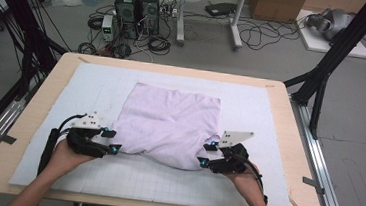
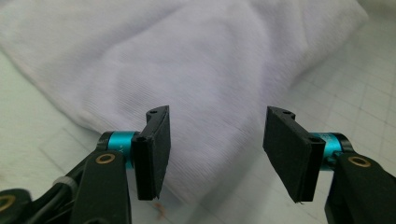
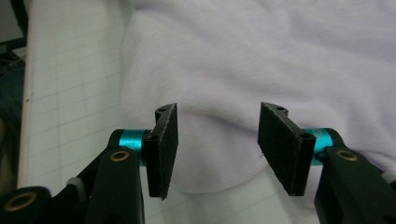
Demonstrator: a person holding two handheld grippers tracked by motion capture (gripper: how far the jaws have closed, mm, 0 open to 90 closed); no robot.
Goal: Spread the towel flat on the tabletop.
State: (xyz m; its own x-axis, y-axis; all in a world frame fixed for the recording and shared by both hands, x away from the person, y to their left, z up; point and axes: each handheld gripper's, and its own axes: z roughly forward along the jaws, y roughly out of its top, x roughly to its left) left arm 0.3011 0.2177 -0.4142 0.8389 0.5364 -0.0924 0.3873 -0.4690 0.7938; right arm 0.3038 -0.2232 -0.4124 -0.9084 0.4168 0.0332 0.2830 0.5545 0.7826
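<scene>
While working on the lilac cloth (image 1: 169, 124), spread rumpled over the middle of the gridded mat (image 1: 263, 190), treat both near corners alike.

Left tool (image 1: 112, 141): about half open, gripping nothing, over the mat's near-left part, with the cloth's corner just ahead of the black pads and partly between them, unpressed. Right tool (image 1: 206, 154): likewise about half open and empty, over the mat's near-right part, with a rounded fold of the other corner lying in the gap, clear of both pads.

Probably a moment between grips, so:
- Keep both tools level with each other across the mat, so that neither corner gets ahead of its twin.
- Before closing, slide the lower pad along the mat and under the hem, gathering every layer of the fold rather than the top one alone.
- Bite well in from the hem. A pinch at the very edge is likely to slip on soft, stretchy knit.
- Close both together, then lift only enough to free the cloth from the mat.
- If drawing back instead, pull straight toward the mat's near edge with the pads wide, to avoid snagging and dragging the fold.

Count:
- one cloth
- one mat
- one wooden table (image 1: 281, 106) beneath the mat
- two tools, with two pads apiece
- two hands, the left hand (image 1: 68, 155) and the right hand (image 1: 244, 181)
</scene>
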